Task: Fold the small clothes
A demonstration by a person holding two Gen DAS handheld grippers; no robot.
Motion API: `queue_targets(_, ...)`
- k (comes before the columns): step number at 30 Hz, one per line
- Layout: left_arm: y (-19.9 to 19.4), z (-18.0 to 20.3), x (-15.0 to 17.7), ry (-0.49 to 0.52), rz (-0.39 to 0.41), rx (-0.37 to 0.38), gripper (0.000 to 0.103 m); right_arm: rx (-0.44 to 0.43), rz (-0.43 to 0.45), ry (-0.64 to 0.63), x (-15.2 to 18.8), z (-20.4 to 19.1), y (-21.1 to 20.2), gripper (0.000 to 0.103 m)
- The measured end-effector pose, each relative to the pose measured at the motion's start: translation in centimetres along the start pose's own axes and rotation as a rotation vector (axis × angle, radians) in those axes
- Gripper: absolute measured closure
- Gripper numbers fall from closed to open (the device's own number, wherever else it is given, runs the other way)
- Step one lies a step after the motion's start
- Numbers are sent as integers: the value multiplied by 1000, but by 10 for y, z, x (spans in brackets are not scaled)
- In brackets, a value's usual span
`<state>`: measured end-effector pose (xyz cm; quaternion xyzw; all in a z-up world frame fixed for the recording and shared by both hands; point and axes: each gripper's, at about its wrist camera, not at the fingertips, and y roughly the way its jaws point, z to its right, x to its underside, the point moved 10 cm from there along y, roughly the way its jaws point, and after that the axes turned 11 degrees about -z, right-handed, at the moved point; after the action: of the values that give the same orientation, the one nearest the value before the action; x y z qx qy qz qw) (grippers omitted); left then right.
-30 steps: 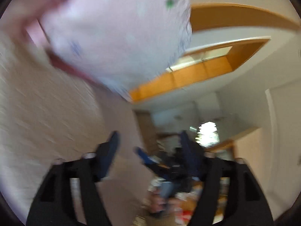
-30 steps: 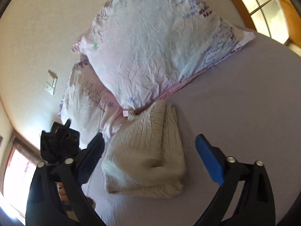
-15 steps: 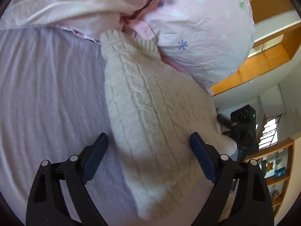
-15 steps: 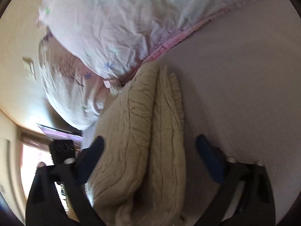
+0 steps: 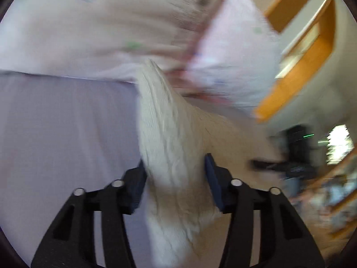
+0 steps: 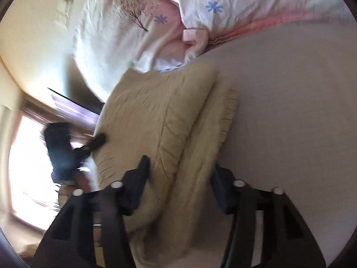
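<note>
both tongs open 0.5 s ago, now left tongs (image 5: 175, 174) and right tongs (image 6: 178, 174) clamped on cream sweater (image 6: 160, 120), folded on bed (image 6: 290, 111) beside pillows (image 6: 138, 26); lifting or moving it likely next

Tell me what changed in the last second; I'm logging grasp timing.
Both grippers, open around the folded sweater earlier, closed on it: left gripper and right gripper now pinch its near edge. The pillows and bedsheet stayed put.
</note>
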<state>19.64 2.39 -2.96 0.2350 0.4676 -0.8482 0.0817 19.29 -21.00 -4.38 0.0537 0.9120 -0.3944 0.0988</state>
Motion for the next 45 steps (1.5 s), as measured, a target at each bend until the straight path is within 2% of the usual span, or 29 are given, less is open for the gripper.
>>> queue_targets(1,-15,-10,3,3,36,-49,36,23,83,0,-7,-1,-13,35)
queue_targets(2,-31,-16,6,-3,71,-67,30,0,175,10,-15,-4,-30,35)
queue_targets(3,-42,-20,7,-10,98,-74,23,-29,221,17,-20,-6,-40,35)
queue_targets(4,-58,-21,11,-14,138,-78,21,-68,249,24,-26,-10,-47,35)
queue_targets(6,-69,-16,13,-13,172,-81,17,-48,222,36,-31,-13,-38,35)
queue_targets(7,-73,-12,17,-11,178,-78,16,-1,186,51,-34,-11,-26,37)
queue_targets(8,-72,-6,19,-7,176,-72,16,16,144,63,-33,-8,-12,53)
queue_targets(9,-68,3,16,-4,170,-68,16,11,101,71,-30,-5,1,78)
queue_targets(10,-66,9,20,3,160,-66,16,10,82,69,-28,-4,12,81)
queue_targets(12,-61,18,24,31,152,-80,16,36,143,36,-28,-3,4,89)
queue_targets(14,-59,22,30,60,158,-109,16,87,227,114,-29,18,-25,95)
queue_targets(17,-57,26,35,86,153,-137,16,228,234,199,-24,55,-41,95)
queue_targets(19,-54,26,40,85,138,-123,16,295,199,172,-16,56,-37,91)
queue_targets(20,-52,26,42,80,135,-118,16,302,240,159,-12,49,-49,89)
queue_targets(21,-51,27,45,78,133,-110,15,302,272,143,-10,41,-58,82)
queue_targets(22,-50,28,48,78,133,-104,13,277,328,100,-5,23,-74,60)
queue_targets(24,-48,31,52,82,135,-100,11,172,389,-4,7,-19,-90,31)
queue_targets(26,-44,36,58,95,125,-102,8,113,371,-86,21,-47,-86,30)
queue_targets(27,-42,37,62,97,114,-116,2,104,340,-110,26,-55,-77,30)
queue_targets(29,-39,39,69,95,109,-177,2,143,237,-73,36,-42,-40,30)
queue_targets(31,-35,40,76,101,102,-227,2,195,108,23,42,-6,1,30)
queue_targets(33,-33,38,83,92,98,-301,2,228,147,-8,43,-9,-5,30)
queue_targets(35,-32,35,92,73,82,-382,2,203,197,-16,48,-21,-28,27)
queue_targets(37,-28,33,102,54,52,-422,2,176,264,-53,59,-33,-53,1)
queue_targets(38,-24,35,108,44,32,-412,2,183,307,-81,68,-38,-67,1)
queue_targets(40,-16,38,117,17,-6,-391,2,253,346,-111,82,-39,-76,1)
queue_targets(42,-6,38,124,-11,-48,-402,2,416,324,-73,98,-23,-76,1)
queue_targets(44,3,41,129,-24,-81,-403,2,481,286,-36,111,-12,-67,1)
queue_targets(45,10,43,131,-27,-101,-401,2,483,272,-31,122,-13,-66,1)
